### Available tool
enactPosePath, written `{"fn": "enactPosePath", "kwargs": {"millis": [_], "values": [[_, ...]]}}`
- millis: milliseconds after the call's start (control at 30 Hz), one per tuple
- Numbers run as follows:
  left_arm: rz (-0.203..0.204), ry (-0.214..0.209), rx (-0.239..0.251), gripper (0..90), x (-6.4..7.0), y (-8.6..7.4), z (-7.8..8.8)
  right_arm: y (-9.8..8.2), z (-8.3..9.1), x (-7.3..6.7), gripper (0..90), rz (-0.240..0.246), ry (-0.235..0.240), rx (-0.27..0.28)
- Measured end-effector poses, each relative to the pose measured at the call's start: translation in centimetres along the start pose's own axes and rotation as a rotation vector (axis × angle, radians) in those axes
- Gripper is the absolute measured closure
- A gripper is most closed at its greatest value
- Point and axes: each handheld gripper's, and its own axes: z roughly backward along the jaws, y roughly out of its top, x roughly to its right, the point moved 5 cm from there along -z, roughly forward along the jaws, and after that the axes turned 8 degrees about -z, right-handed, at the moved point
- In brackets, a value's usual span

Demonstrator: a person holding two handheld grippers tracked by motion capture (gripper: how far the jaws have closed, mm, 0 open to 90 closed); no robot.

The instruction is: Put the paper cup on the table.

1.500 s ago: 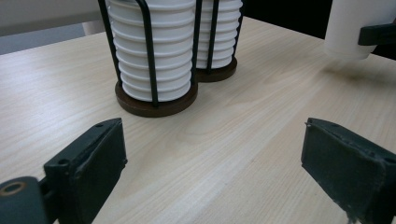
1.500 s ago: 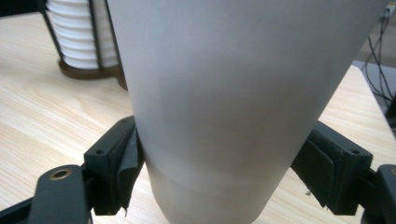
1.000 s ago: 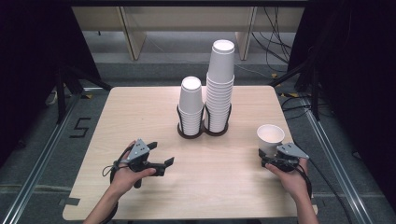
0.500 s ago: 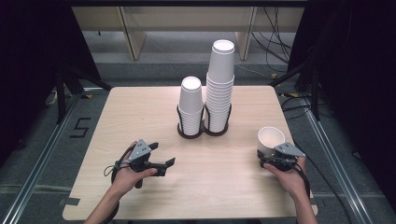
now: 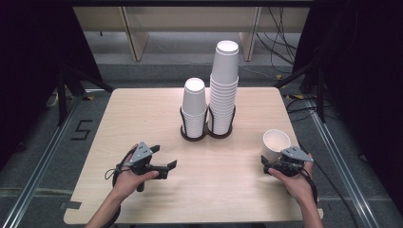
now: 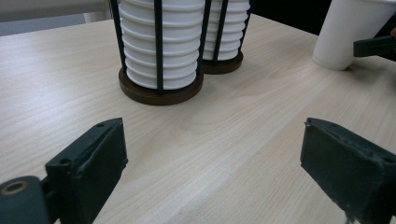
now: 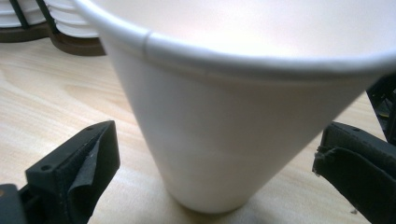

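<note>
paper cup (image 5: 275, 144) stands upright on the table (image 5: 142, 109), near its right edge, between the just-opened jaws of the right hand-held gripper (image 5: 274, 164), untouched; the left hand-held gripper (image 5: 168, 166) sits half open, empty.

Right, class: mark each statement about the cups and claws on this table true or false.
1. The single white paper cup stands upright on the light wooden table. True.
2. The right claw squeezes that cup. False: its jaws have just been opening and stand apart from it on either side.
3. The two stacks of white paper cups are equally tall. False: the right stack is taller than the left stack.
4. The left claw holds nothing. True.
</note>
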Motion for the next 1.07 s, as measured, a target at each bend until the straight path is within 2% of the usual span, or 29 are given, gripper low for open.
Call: {"fn": "enactPosePath", "kwargs": {"millis": [67, 100, 133, 267, 300, 333, 467, 500, 533, 567, 600, 633, 667, 700, 733, 767, 800, 900, 933, 967, 1000, 1033, 1067], "values": [[0.003, -0.002, 0.005, 6.9, 0.0, 0.0, 0.0, -0.1, 0.2, 0.0, 0.4, -0.001, -0.006, 0.01], [0.005, -0.006, 0.012, 6.9, 0.0, 0.0, -0.1, -0.3, 0.5, -0.2, 0.4, -0.032, -0.024, 0.004], [0.005, 0.001, 0.0, 6.9, 0.0, -0.1, 0.0, -0.3, 0.5, 0.1, 0.4, -0.001, -0.018, 0.015], [0.003, 0.002, 0.0, 6.9, 0.0, -0.1, 0.0, -0.7, 1.4, -0.3, 0.4, 0.002, -0.016, 0.006], [0.004, 0.002, 0.0, 6.9, 0.0, -0.1, 0.1, -1.0, 1.7, -0.5, 0.4, -0.026, -0.025, 0.007], [0.004, 0.002, 0.001, 6.9, 0.0, -0.1, 0.0, -1.0, 1.8, -0.4, 0.4, 0.003, -0.018, 0.017], [0.003, 0.005, -0.002, 6.9, 0.0, -0.2, 0.0, -1.5, 2.7, -0.5, 0.4, 0.002, -0.023, 0.031], [0.003, 0.006, -0.003, 6.9, 0.0, -0.2, 0.0, -1.7, 2.9, -0.7, 0.4, -0.022, -0.03, 0.034], [0.003, 0.007, -0.001, 7.0, 0.0, -0.2, 0.0, -1.7, 3.1, -0.7, 0.4, -0.005, -0.018, 0.04], [0.003, 0.008, -0.001, 7.1, 0.0, -0.2, 0.0, -1.9, 3.5, -0.9, 0.4, -0.038, -0.028, 0.043], [0.004, 0.009, -0.001, 7.2, 0.0, -0.3, 0.0, -1.7, 3.6, -0.7, 0.4, -0.008, -0.02, 0.064], [0.003, 0.009, -0.001, 7.3, 0.0, -0.3, 0.0, -1.7, 4.0, -0.7, 0.4, -0.007, -0.023, 0.078], [0.004, 0.009, -0.005, 7.4, 0.0, -0.3, 0.0, -1.8, 4.2, -0.8, 0.4, -0.022, -0.017, 0.086], [0.005, 0.007, -0.002, 7.5, 0.1, -0.3, 0.0, -1.8, 4.4, -0.8, 0.4, -0.017, -0.015, 0.095], [0.006, 0.007, -0.003, 7.5, 0.1, -0.3, 0.0, -2.0, 4.8, -1.0, 0.4, -0.054, -0.02, 0.085], [0.007, 0.007, -0.004, 7.5, 0.1, -0.3, 0.0, -1.9, 5.0, -0.7, 0.4, -0.014, -0.021, 0.116], [0.006, 0.0, 0.003, 7.5, 0.1, -0.3, -0.1, -2.0, 5.0, -0.8, 0.4, -0.017, -0.007, 0.118], [0.004, 0.001, -0.008, 7.5, 0.3, -0.3, -0.2, -2.3, 5.6, -0.7, 0.4, -0.038, -0.008, 0.144], [0.006, -0.002, -0.011, 7.4, 0.4, -0.3, -0.2, -2.4, 5.8, -0.7, 0.4, -0.07, -0.018, 0.153], [0.006, -0.003, -0.01, 7.4, 0.5, -0.2, -0.3, -2.3, 5.8, -0.2, 0.4, -0.025, -0.025, 0.172], [0.003, -0.01, -0.004, 7.2, 0.6, -0.2, -0.5, -2.4, 5.8, -0.3, 0.4, -0.057, -0.027, 0.175], [0.001, -0.008, -0.009, 6.8, 0.7, -0.1, -0.5, -2.3, 5.9, -0.1, 0.4, -0.045, -0.024, 0.179], [0.001, -0.014, -0.013, 6.6, 0.9, 0.0, -0.6, -2.3, 5.8, -0.1, 0.4, -0.056, -0.002, 0.179]]}}
